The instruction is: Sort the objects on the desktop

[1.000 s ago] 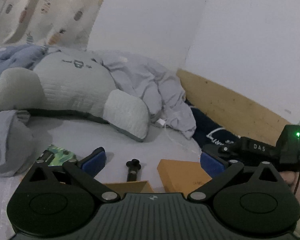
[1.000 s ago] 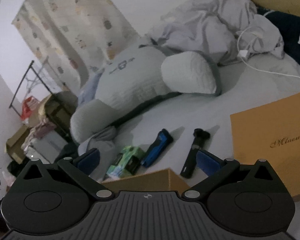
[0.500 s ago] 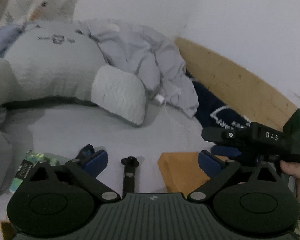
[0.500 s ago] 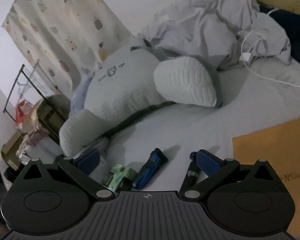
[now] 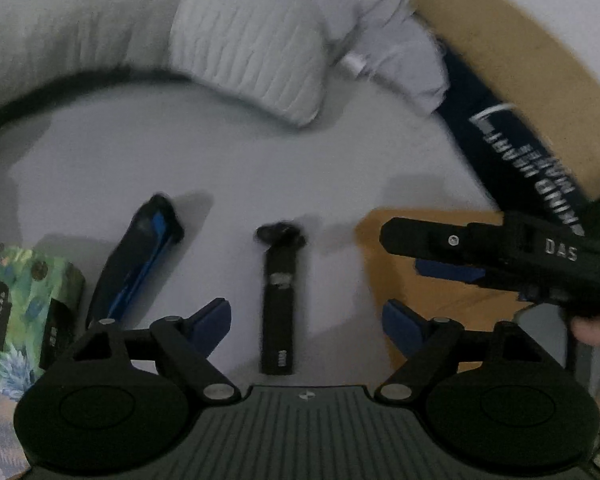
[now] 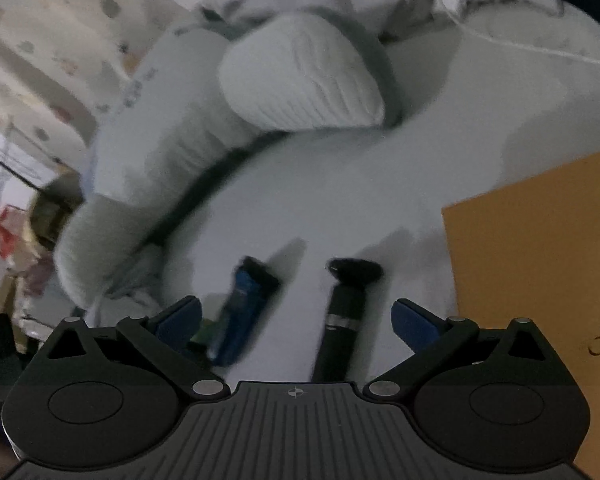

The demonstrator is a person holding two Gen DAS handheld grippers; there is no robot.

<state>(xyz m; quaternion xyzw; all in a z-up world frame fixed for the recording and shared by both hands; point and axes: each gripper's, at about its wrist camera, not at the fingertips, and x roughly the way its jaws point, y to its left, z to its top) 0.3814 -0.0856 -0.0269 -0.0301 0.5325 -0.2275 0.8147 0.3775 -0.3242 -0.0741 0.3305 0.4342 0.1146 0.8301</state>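
White letters "DAS" stand on the side of the black right gripper [image 5: 452, 268], seen in the left wrist view. The green leaf-patterned carton [image 5: 24, 316] bears a black label with pale lettering that looks like "face", its smaller line too blurred to read. The dark navy cloth [image 5: 512, 148] carries white capitals, smeared and illegible. The tan flat box [image 6: 540, 264] shows the start of a dark cursive word, cut off.

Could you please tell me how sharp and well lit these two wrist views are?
Left wrist view: dim, motion-blurred at the far edges, though the slim black stick-shaped device reads fairly crisp. Right wrist view: equally dim, smeared throughout, with the ribbed pale grey pillow streaked and fisheye-bowed.
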